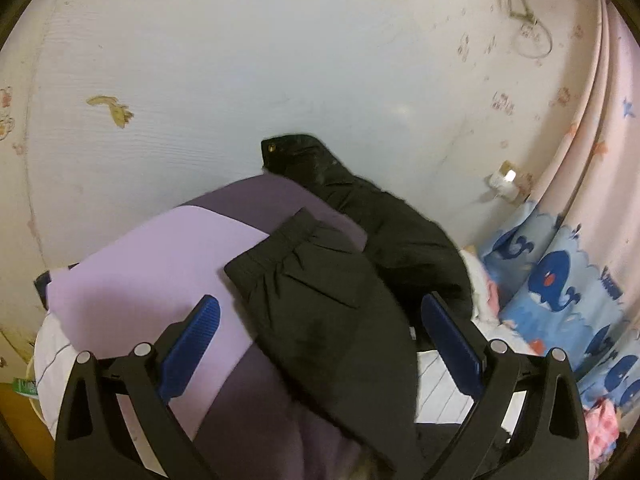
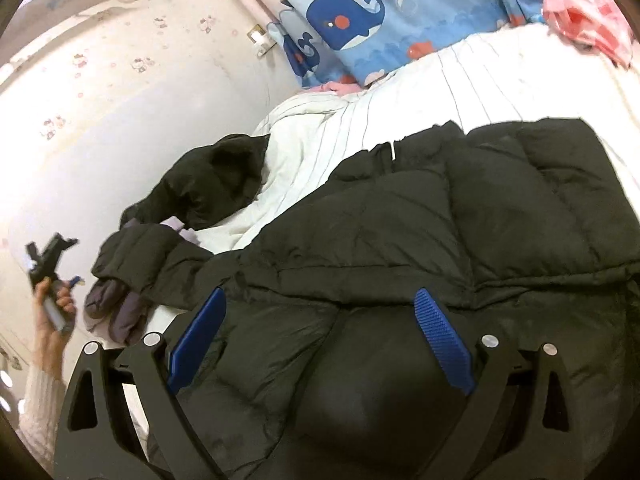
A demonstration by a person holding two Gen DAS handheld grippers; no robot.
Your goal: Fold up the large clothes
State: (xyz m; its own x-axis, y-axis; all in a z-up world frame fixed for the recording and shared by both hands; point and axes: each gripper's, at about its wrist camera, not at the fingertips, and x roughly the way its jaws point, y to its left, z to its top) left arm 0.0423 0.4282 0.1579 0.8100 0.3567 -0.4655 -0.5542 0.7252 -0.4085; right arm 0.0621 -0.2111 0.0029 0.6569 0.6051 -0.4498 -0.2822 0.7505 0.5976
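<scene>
Black quilted puffer jacket (image 2: 460, 220) spread on white striped bedsheet (image 2: 500, 80), right gripper (image 2: 320, 344) jaws spread above it, gripping nothing, left gripper (image 1: 320, 344) spread wide over black sleeve (image 1: 320, 300), empty

You are seeing one black puffer jacket (image 2: 460, 220), one purple garment (image 1: 152, 264), two grippers (image 1: 320, 344) (image 2: 320, 344), and one whale-print curtain (image 2: 360, 20).

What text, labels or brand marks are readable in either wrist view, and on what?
None readable.
Whale-print blue fabric: dark lettering at its right edge, too blurred to read.
Green-and-white label at the left edge: cropped and blurred.
Black puffer jacket: no visible print or tag text.
</scene>
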